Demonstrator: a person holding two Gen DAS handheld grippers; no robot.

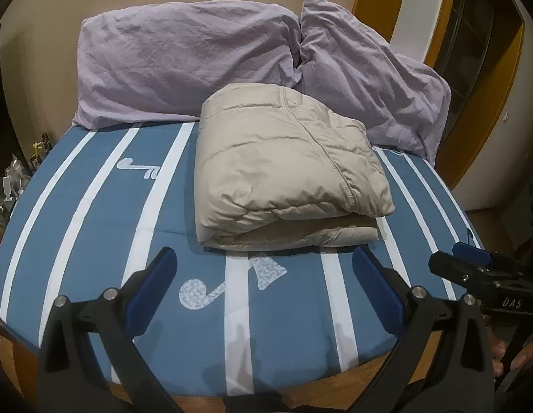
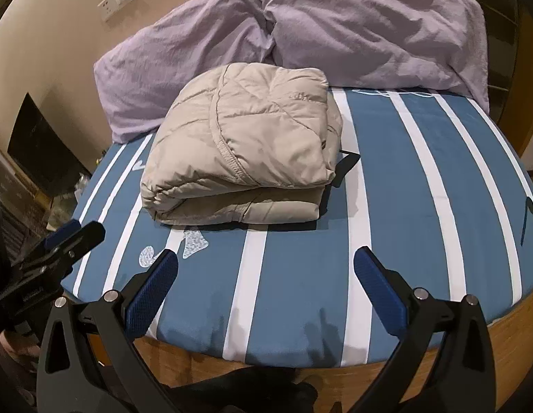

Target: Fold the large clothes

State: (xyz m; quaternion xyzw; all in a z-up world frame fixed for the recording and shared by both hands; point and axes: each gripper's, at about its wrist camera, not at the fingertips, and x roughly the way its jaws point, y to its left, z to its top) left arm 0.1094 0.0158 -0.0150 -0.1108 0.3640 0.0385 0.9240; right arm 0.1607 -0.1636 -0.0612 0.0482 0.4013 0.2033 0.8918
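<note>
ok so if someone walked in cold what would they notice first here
Most likely the beige puffy jacket, folded into a thick bundle in the middle of the blue and white striped bedsheet. Behind it, two crumpled lilac pillows lean against the wall at the head of the bed. In the foreground the left gripper and right gripper both hang open over the near edge, holding nothing.

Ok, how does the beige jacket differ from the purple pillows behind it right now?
The beige jacket is folded into a compact, layered bundle; the purple pillows are loose and rumpled. The jacket lies flat on the striped bed cover, while the pillows lean up against the wall. The jacket is quilted with stitched seams; the pillows are plain, creased cloth. Both are soft, and neither the left gripper nor the right gripper touches them.
</note>
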